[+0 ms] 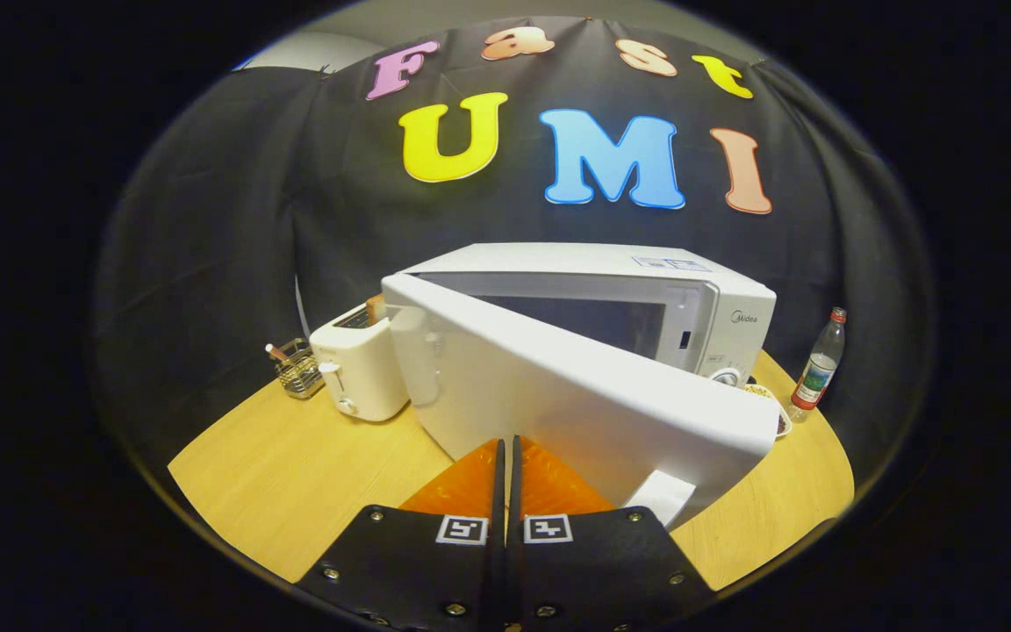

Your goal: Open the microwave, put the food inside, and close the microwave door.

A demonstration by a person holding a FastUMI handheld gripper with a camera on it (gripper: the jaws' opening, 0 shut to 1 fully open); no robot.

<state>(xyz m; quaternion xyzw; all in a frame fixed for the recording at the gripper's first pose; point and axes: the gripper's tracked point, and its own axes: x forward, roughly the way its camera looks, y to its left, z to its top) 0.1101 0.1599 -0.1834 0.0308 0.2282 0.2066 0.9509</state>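
At the bottom centre of the frame the tool has its two fingers pressed together with only a thin slit between them and nothing held; their tips rest against, or just short of, the outer face of the white microwave door, and which of the two cannot be told. The door stands partly open, hinged at its left, and swings out across the middle of the frame toward the lower right. Behind it sits the boxy white microwave oven in the centre, its dark cavity showing above the door's top edge and its control panel with a round knob at its right end. To the left of the door a cream-white toaster stands on the round light-wood tabletop, and further left is a small wire basket. At the right of the frame, beside the microwave, a clear plastic bottle with a red cap stands upright, with a small dish peeking out past the door's right corner.
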